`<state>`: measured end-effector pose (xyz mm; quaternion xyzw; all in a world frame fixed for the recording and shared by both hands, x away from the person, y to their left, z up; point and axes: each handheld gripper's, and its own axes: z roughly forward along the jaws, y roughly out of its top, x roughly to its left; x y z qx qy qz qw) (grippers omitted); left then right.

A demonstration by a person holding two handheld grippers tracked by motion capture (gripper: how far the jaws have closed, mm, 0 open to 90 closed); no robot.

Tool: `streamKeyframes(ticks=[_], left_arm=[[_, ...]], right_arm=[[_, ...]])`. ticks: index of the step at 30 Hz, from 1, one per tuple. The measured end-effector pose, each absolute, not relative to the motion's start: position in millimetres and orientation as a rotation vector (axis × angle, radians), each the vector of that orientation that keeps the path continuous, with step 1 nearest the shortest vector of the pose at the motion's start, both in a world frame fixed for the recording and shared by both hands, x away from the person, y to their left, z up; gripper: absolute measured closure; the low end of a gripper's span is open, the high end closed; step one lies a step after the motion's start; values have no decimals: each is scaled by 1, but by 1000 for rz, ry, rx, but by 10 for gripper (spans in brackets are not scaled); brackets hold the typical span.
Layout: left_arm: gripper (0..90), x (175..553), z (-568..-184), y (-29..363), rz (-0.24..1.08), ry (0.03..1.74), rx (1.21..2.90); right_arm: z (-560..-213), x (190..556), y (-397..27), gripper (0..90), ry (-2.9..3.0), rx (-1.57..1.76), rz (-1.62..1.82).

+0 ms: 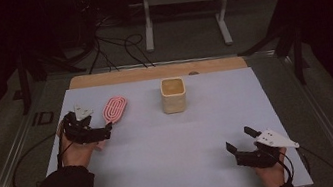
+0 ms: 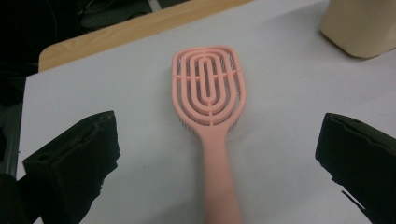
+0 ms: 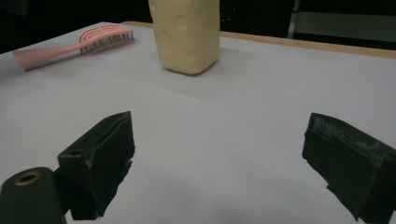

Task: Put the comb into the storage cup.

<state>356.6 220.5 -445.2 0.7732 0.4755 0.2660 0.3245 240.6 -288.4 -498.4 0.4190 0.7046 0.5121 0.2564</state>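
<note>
Now your left gripper [image 2: 217, 154] straddles handle of pink plastic vented hairbrush [image 2: 208, 88], flat on white table [image 1: 162, 144], jaws spread, no grasp yet. Right gripper [image 1: 243, 146] idle, spread. Lift remains.

A pale grey table [image 1: 172, 143] carries a pink hairbrush [image 1: 114, 110] lying flat and a cream cup [image 1: 173, 95] standing upright.

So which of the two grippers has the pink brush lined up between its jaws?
The left gripper: its open jaws straddle the pink brush handle. The right gripper is open over bare table.
</note>
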Motion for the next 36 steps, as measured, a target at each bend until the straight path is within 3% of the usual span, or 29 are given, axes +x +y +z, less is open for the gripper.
streamKeyframes(ticks=[36], left_arm=[[2, 405, -457, 214, 602, 1337, 2217]], right_arm=[[-500, 244, -286, 90, 1932, 1138, 1381]])
